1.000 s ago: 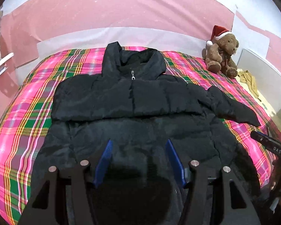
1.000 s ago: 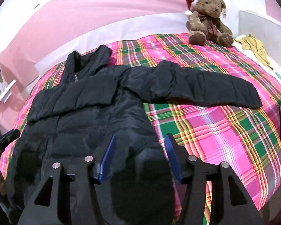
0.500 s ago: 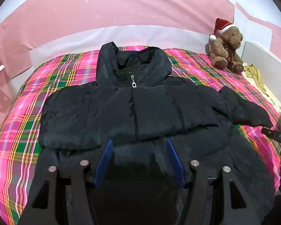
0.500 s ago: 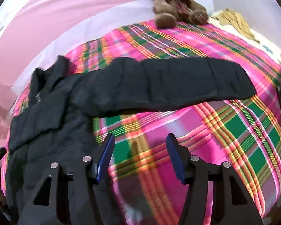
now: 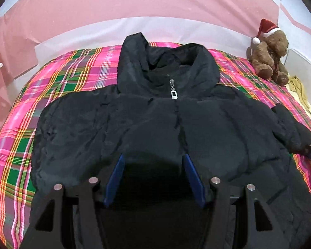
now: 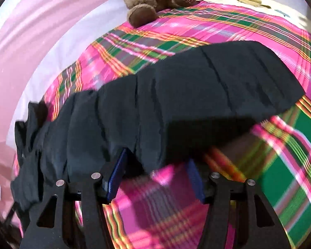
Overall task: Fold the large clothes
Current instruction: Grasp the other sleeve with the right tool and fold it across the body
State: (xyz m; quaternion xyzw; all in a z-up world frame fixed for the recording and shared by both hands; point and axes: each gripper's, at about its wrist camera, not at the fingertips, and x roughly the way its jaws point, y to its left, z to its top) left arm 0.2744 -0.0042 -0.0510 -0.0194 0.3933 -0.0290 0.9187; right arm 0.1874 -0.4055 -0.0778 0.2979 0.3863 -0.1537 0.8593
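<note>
jacket (image 5: 155, 128) flat on plaid bed (image 5: 58, 78) | left tool (image 5: 153, 178) released above it | right tool (image 6: 155, 176) released beside sleeve (image 6: 197, 95)

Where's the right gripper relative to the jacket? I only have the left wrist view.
Observer: The right gripper hangs over the near edge of the sleeve, which is stretched out sideways.
Operator: Holding it?
Observer: No. Its fingers stand apart with nothing pinched between them.
Operator: How does the sleeve lie?
Observer: Flat and straight on the plaid blanket, with its cuff end toward the right of that view.
</note>
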